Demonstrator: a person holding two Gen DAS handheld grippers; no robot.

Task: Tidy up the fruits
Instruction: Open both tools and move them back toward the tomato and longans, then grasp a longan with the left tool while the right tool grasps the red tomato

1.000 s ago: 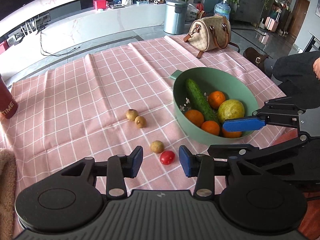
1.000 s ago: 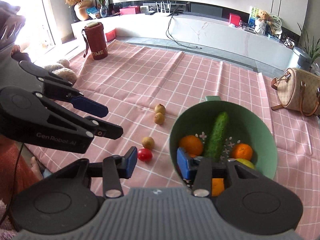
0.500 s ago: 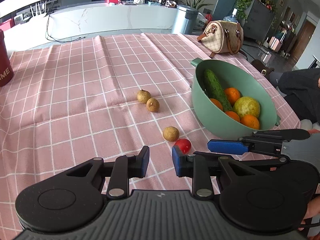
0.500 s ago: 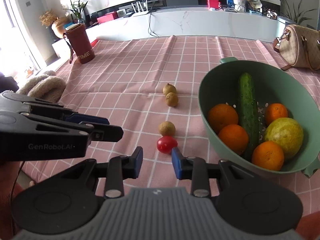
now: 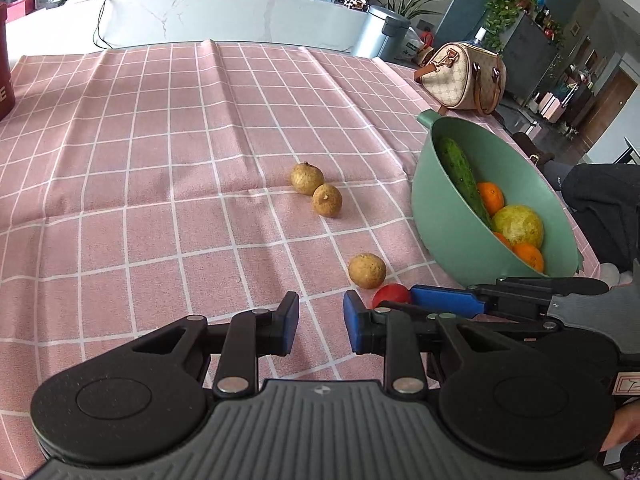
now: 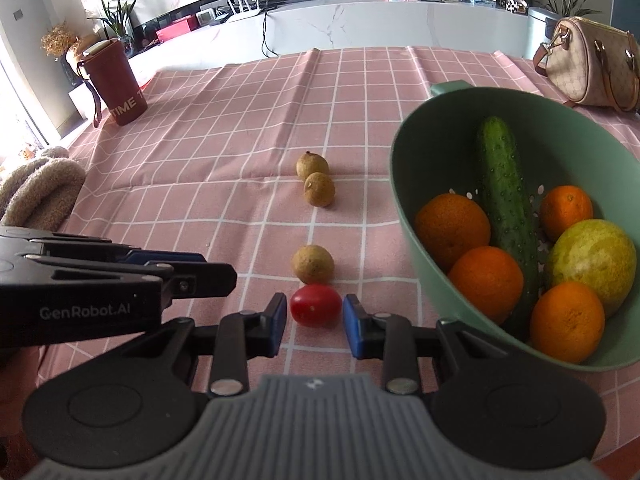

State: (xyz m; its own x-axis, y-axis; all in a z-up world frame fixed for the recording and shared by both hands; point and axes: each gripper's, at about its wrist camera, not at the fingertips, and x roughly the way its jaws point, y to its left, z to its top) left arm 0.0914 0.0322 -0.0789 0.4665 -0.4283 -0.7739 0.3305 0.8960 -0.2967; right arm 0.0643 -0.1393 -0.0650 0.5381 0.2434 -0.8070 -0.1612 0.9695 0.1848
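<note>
A red cherry tomato lies on the pink checked cloth, right between the blue pads of my open right gripper; the pads are close beside it, apart from it. A brown longan lies just beyond it, and two more longans lie further back. The green colander at the right holds a cucumber, several oranges and a yellow-green fruit. My left gripper is open and empty, left of the tomato, whose lower part my right gripper's fingers hide.
A dark red cylinder bag stands at the cloth's far left. A beige handbag sits behind the colander. A woolly beige item lies at the left edge. A white counter runs behind the table.
My right gripper has moved forward and down so the tomato now sits between its pads. My left gripper has swung left, away from the colander.
</note>
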